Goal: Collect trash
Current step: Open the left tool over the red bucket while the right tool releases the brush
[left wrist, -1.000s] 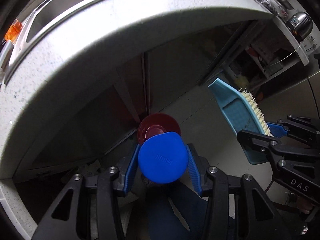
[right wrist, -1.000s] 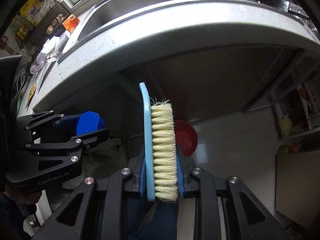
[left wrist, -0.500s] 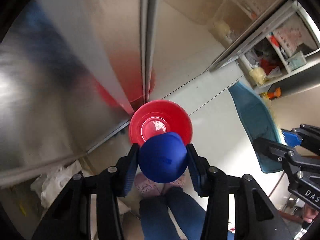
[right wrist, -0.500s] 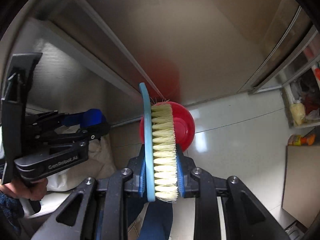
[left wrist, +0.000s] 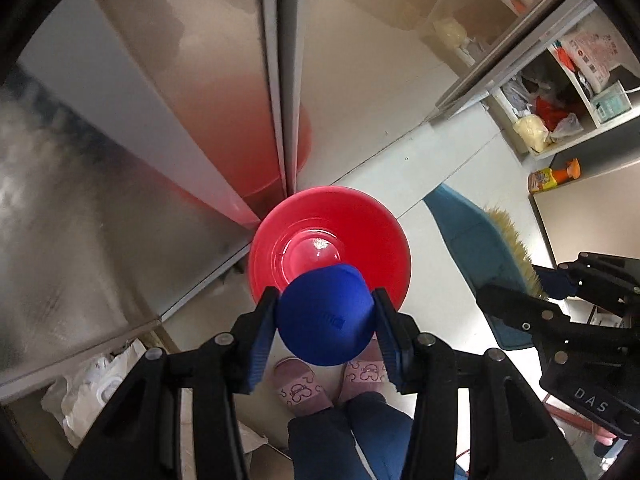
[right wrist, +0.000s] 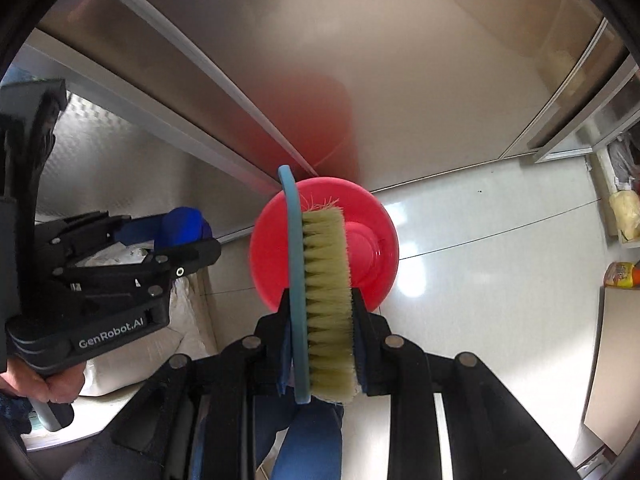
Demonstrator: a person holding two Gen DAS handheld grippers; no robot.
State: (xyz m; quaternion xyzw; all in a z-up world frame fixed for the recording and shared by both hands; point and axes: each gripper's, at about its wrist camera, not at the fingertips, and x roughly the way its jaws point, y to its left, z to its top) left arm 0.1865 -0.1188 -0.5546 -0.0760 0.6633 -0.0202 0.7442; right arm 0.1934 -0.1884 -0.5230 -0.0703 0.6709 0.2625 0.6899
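My left gripper (left wrist: 325, 320) points straight down, jaws clamped. My right gripper (right wrist: 322, 320) tilts steeply down, clamped too.

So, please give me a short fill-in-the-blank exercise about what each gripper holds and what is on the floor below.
1. The left gripper holds a ____ cup.
2. The right gripper holds a brush with a ____ back.
3. On the floor below stands a ____ bin.

Missing words: blue; light blue; red
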